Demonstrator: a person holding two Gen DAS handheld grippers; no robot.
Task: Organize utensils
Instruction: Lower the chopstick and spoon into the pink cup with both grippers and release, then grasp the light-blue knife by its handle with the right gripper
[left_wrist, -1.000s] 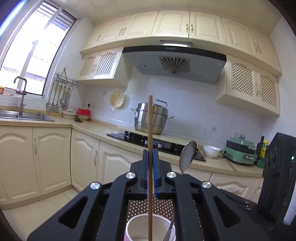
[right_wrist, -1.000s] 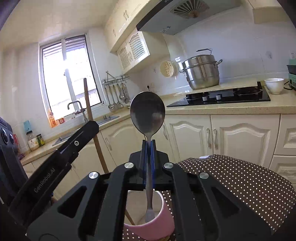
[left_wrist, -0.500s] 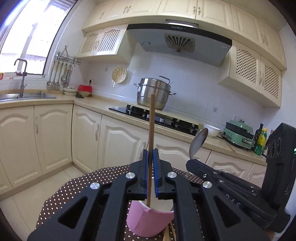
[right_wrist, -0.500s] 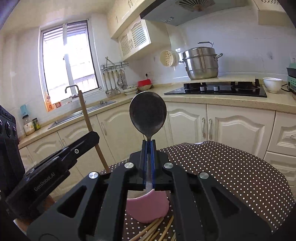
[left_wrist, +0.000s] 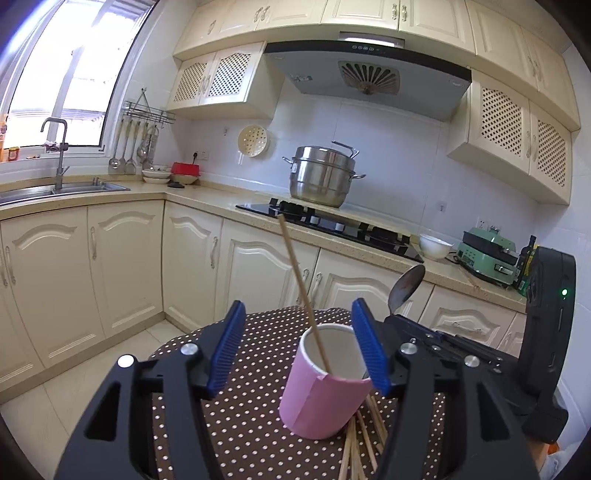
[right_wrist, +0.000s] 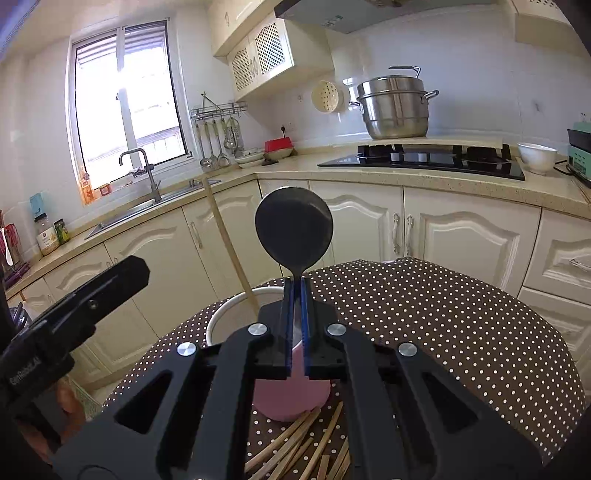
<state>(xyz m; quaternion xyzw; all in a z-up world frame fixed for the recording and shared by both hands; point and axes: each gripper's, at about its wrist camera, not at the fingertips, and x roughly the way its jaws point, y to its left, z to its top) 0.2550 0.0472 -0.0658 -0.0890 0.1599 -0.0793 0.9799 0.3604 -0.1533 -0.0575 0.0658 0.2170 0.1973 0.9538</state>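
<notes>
A pink paper cup (left_wrist: 321, 398) stands on the dotted tablecloth (left_wrist: 251, 424). One wooden chopstick (left_wrist: 299, 280) leans inside it, free of my left gripper (left_wrist: 299, 347). The left jaws are opening, and their blue pads stand apart on either side of the cup's rim. My right gripper (right_wrist: 295, 291) is shut on the handle of a metal spoon (right_wrist: 294, 229), held bowl-up just over the cup (right_wrist: 291, 398). The spoon's lower end is hidden behind the fingers. The spoon (left_wrist: 406, 284) also shows at the right of the left wrist view. Several loose chopsticks (right_wrist: 295, 443) lie by the cup's base.
The round table (right_wrist: 461, 332) has its cloth-covered far edge just beyond the cup. Behind it run cream kitchen cabinets (left_wrist: 122, 266), a sink (left_wrist: 62, 186), a black hob (left_wrist: 332, 221) with a steel steamer pot (left_wrist: 321, 177), and a white bowl (right_wrist: 535, 157).
The left gripper let go of the chopstick and its jaws spread; the chopstick now leans left in the cup. Both grippers sank toward the table, the spoon coming down over the cup.
</notes>
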